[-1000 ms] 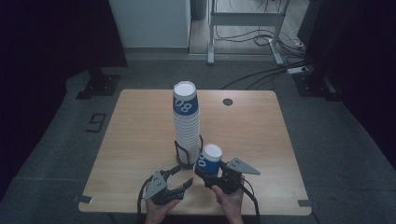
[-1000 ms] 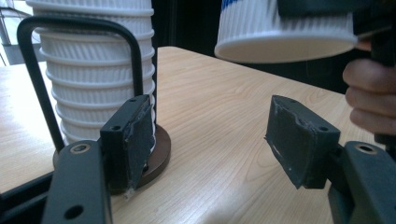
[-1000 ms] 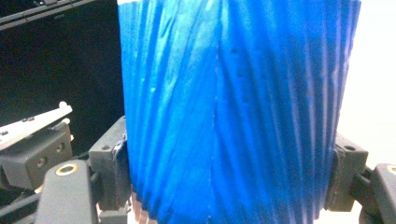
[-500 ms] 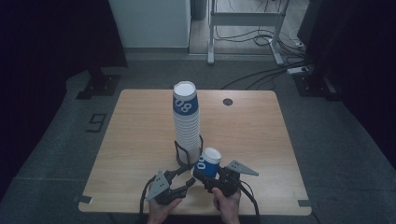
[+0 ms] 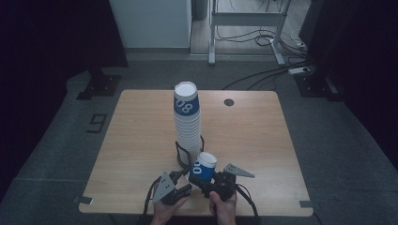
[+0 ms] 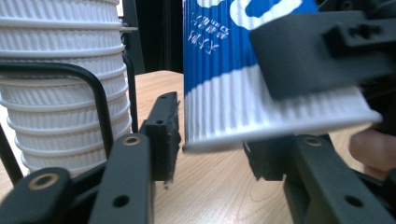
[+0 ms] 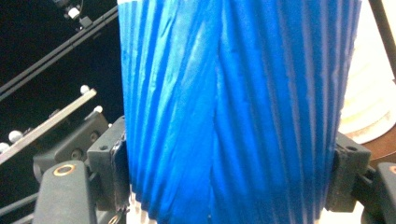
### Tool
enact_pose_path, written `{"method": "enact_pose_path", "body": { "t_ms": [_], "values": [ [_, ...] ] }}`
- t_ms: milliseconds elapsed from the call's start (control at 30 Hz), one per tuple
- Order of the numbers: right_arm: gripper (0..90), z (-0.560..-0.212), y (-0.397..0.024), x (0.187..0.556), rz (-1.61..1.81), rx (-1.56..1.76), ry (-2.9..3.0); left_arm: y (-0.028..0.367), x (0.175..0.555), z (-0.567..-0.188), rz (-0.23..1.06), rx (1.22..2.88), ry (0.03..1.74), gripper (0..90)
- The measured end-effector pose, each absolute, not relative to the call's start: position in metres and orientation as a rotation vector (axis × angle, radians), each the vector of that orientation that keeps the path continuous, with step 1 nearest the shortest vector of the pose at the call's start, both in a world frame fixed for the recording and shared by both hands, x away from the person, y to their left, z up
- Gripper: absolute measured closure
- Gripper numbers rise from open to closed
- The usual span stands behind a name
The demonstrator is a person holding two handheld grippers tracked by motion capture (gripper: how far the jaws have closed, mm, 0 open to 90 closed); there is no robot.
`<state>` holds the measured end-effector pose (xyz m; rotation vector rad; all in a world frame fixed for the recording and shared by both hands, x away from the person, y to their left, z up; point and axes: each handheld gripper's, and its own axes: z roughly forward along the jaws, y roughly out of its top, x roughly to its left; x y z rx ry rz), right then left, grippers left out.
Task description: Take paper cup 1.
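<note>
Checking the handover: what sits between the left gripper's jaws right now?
In the left gripper view, the bottom of the blue-and-white cup hangs between the left gripper jaws, which have just been closing; the right gripper clamps it.

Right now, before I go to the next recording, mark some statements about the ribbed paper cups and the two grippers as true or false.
1. The right gripper is clamped on a single blue and white ribbed paper cup. True.
2. The tall stack of white ribbed paper cups lies toppled on the wooden table. False: it stands upright in a black wire holder.
3. The left gripper has the single cup's base between its jaws without pressing on it; the jaws have just been closing. True.
4. The top cup of the stack is plain white. False: it carries a blue band with white figures.
5. The single cup rests flat on the table. False: it is held tilted above the table.
</note>
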<state>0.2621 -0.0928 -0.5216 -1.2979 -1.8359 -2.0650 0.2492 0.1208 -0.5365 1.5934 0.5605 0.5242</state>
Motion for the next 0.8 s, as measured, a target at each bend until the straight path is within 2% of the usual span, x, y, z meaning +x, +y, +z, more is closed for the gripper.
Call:
{"method": "enact_pose_path", "body": {
  "t_ms": [133,233,367,633,800],
  "values": [
    [20.3,-0.522,-0.089,0.261,-2.042,-1.271,-1.831,0.117,0.248,-0.537,0.572,1.572,0.586,66.1],
    [18.6,-0.521,-0.088,0.261,-2.048,-1.255,-1.851,0.119,0.248,-0.538,0.575,1.565,0.587,75.9],
    [14.5,-0.521,-0.089,0.262,-2.065,-1.241,-1.857,0.121,0.247,-0.538,0.560,1.573,0.583,81.4],
    [10.0,-0.518,-0.093,0.264,-2.105,-1.266,-1.925,0.125,0.247,-0.539,0.499,1.604,0.577,83.9],
    [12.4,-0.510,-0.102,0.269,-2.165,-1.308,-1.916,0.126,0.245,-0.539,0.451,1.645,0.556,84.1]
  ]
}}
